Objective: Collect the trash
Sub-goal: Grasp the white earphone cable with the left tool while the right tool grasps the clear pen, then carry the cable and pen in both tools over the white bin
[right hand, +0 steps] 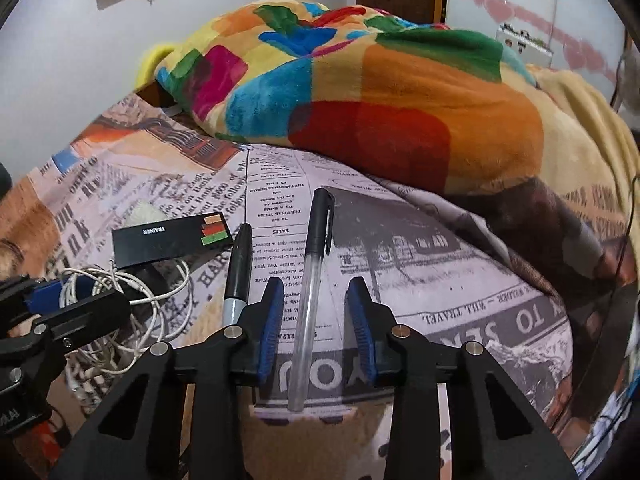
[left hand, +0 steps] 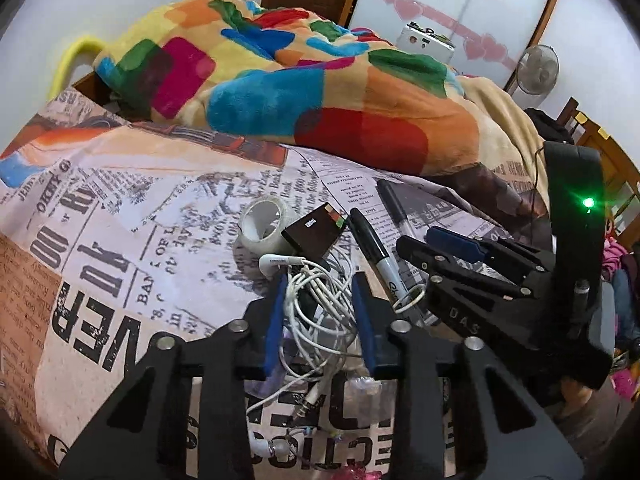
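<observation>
Starting on our left, the left gripper [left hand: 320,320] is down on the bed sheet [left hand: 120,208] with a tangle of white earphone cable [left hand: 316,300] between its blue pads [left hand: 276,320]. The jaws stand narrow around the bundle; whether the pads already press it we cannot tell. The cable will handle as light, limp and springy stuff: loops are likely to slip out, so we judge the thick middle of the bundle the best place to pinch. It has no real long axis.

Just ahead of that gripper sit a roll of clear tape [left hand: 264,228] and a black card box [left hand: 314,232], and to its right a black marker [left hand: 374,252], its cap pointing away from us.

Further right, the right gripper [right hand: 316,320] straddles a clear pen [right hand: 310,304]. Its jaws are narrow but apart from the barrel on both sides, so nothing is held. The pen lies along the gripper's own line, black cap at the far end, open end towards us. It is light, stiff and smooth, apt to roll or slide; we would close across the barrel near its middle.
</observation>
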`<state>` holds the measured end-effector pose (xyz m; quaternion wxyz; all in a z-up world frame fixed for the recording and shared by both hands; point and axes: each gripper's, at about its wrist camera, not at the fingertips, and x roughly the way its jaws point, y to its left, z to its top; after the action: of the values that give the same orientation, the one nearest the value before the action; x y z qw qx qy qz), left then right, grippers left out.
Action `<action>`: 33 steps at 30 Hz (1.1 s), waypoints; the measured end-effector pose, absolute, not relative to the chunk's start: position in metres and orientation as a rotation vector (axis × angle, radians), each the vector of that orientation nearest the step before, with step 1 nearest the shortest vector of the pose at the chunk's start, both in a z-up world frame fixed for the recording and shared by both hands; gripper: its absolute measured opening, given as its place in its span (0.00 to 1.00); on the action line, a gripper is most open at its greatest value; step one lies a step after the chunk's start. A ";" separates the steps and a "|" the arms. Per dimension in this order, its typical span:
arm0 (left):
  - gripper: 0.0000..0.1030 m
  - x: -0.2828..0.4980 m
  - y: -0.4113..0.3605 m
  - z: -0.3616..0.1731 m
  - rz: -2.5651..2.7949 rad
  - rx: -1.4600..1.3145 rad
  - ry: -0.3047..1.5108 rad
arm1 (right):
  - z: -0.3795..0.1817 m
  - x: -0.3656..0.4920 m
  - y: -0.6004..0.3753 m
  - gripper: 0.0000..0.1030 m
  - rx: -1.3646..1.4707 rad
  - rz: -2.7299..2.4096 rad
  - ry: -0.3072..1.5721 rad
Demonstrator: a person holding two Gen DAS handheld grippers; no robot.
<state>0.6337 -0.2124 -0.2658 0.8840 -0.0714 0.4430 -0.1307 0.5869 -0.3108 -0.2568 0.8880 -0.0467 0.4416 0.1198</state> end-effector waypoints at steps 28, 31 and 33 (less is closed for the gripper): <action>0.07 0.569 -0.193 -0.131 -0.276 -0.168 0.754 | -0.178 0.531 -0.333 0.08 0.002 0.268 0.866; 0.07 0.559 -0.188 -0.114 -0.263 -0.172 0.731 | -0.162 0.522 -0.335 0.08 0.004 0.273 0.843; 0.07 0.551 -0.183 -0.103 -0.253 -0.169 0.721 | -0.155 0.514 -0.338 0.08 0.006 0.281 0.837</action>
<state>0.5510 -0.1833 -0.1033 0.9244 -0.0824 0.3513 -0.1234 0.5145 -0.3384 -0.1552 0.9042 0.0030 0.4049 0.1358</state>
